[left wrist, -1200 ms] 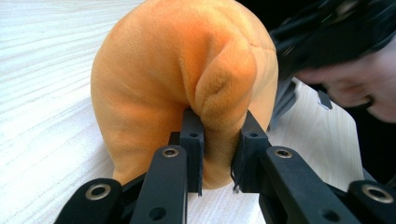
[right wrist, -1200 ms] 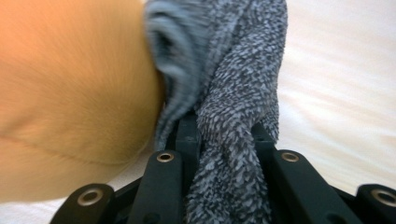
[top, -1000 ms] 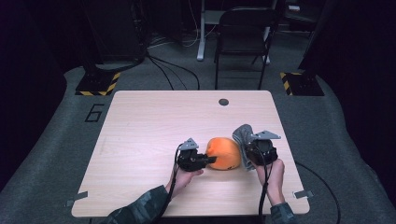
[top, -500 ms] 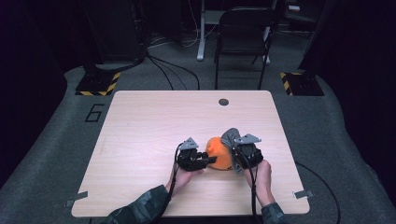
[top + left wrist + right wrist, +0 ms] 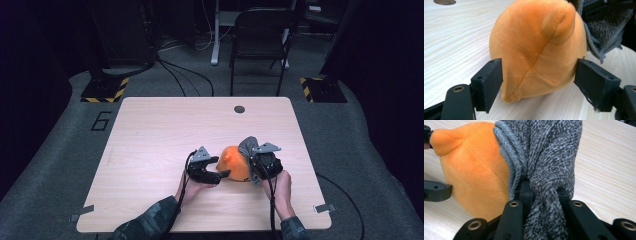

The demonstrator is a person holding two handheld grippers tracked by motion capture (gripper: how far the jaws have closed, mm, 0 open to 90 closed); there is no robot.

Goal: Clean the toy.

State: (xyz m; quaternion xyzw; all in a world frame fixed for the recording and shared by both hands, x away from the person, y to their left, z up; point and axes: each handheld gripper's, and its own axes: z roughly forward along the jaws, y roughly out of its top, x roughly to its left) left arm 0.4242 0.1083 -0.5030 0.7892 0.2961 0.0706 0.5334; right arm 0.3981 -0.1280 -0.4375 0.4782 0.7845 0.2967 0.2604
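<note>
Fabric hides much of the scene: in the right gripper view the grey cloth (image 5: pixel 549 157) bunches over the jaws, so their pads cannot be seen, and it drapes across the right side of the orange plush toy (image 5: pixel 474 175).

In the high view, near the lower middle of the frame, the left gripper (image 5: pixel 216 174) points rightward at the toy (image 5: pixel 234 162), which lies on the table (image 5: pixel 165 125). The left gripper view shows its jaws spread wide, one on each side of the toy's lower half, both pads clear of the plush; they have just been opening, with the toy between them, ungrasped.

Just right of the toy in the high view sits the right gripper (image 5: pixel 254 172), clenched on the grey cloth, which rises from between its jaws and leans against the toy. The cloth's far end is cut off at the top edge of the right gripper view.
</note>
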